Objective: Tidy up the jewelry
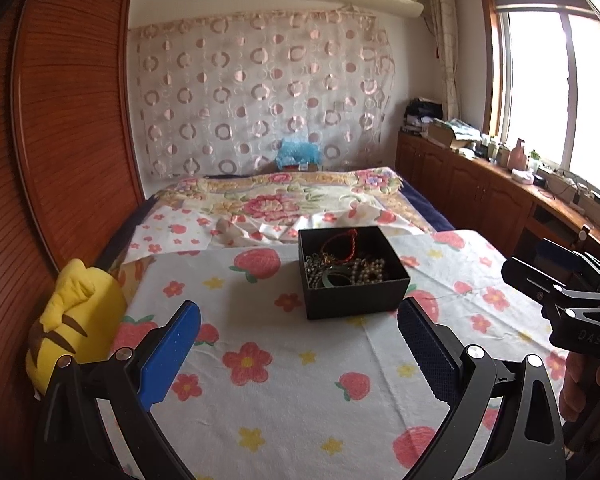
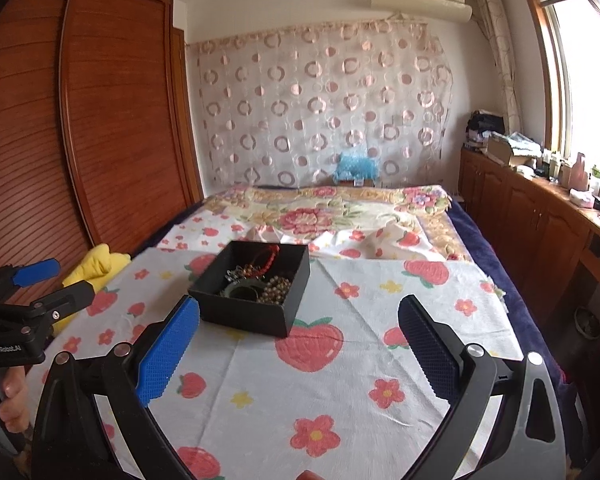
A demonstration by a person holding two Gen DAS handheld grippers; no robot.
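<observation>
Bed (image 1: 284, 408): fills the lower half of both views, covered with a white cloth printed with strawberries and flowers; a floral blanket lies folded toward 12 o'clock.
Wardrobe (image 1: 72, 128): reddish-brown slatted doors from 9 to 11 o'clock.
Curtain (image 1: 260, 92): sheer with pink rings, hung on the far wall at 12 o'clock.
Cabinets (image 1: 480, 188): wooden run under the window at 3 o'clock, top cluttered with bottles and boxes.
Yellow plush toy (image 1: 76, 316): at 8 o'clock in the left wrist view, at the bed's edge by the wardrobe.
Black box (image 1: 352, 276): open-topped, resting on the cloth near the middle of the bed, just beyond the fingertips, touching neither tool.
Jewelry (image 1: 346, 266): tangled inside the box; a red cord bracelet, beaded strands, a dark bangle.
Left gripper (image 1: 299, 354): jaws spread wide, nothing between them, low over the cloth at 6 o'clock.
Right gripper (image 2: 299, 354): jaws equally spread and empty, the box toward 11 o'clock.
</observation>
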